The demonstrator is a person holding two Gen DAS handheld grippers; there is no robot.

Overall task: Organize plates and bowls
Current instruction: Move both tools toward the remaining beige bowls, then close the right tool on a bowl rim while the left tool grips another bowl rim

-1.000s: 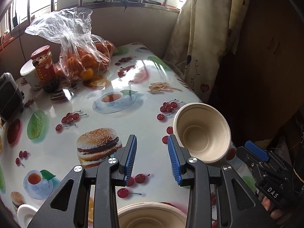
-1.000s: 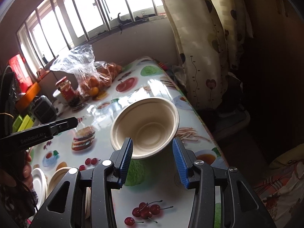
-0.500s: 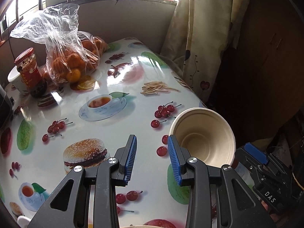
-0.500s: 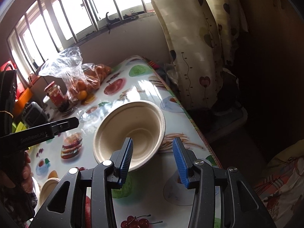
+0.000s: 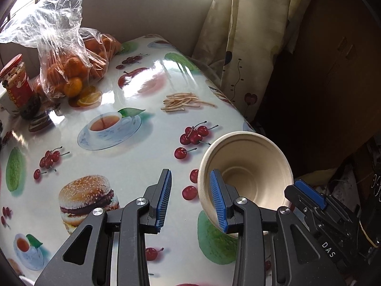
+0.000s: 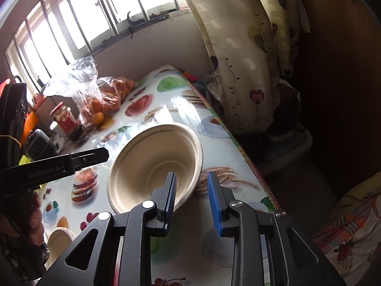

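A beige paper bowl [image 6: 152,164] sits near the right edge of the food-print tablecloth [image 5: 133,162]. My right gripper [image 6: 191,196] straddles the bowl's near rim, with its left finger inside and its right finger outside. Its jaws are closing, and a gap still shows beside the right pad. In the left wrist view the same bowl [image 5: 250,171] lies just right of my left gripper [image 5: 190,197]. That gripper hangs open over the cloth with nothing between its fingers. A second beige bowl [image 6: 59,239] rests at the near left.
A plastic bag of oranges [image 5: 71,71] and a red-lidded jar [image 5: 15,83] stand at the far left of the table. A curtain [image 6: 240,54] hangs past the table's right edge [image 6: 250,162]. A hand [image 6: 35,224] holds the left gripper's handle.
Both grippers moved forward and down. The right gripper's left finger went from in front of the bowl to inside it, and its jaws narrowed. The near bowl slid out of the left view.
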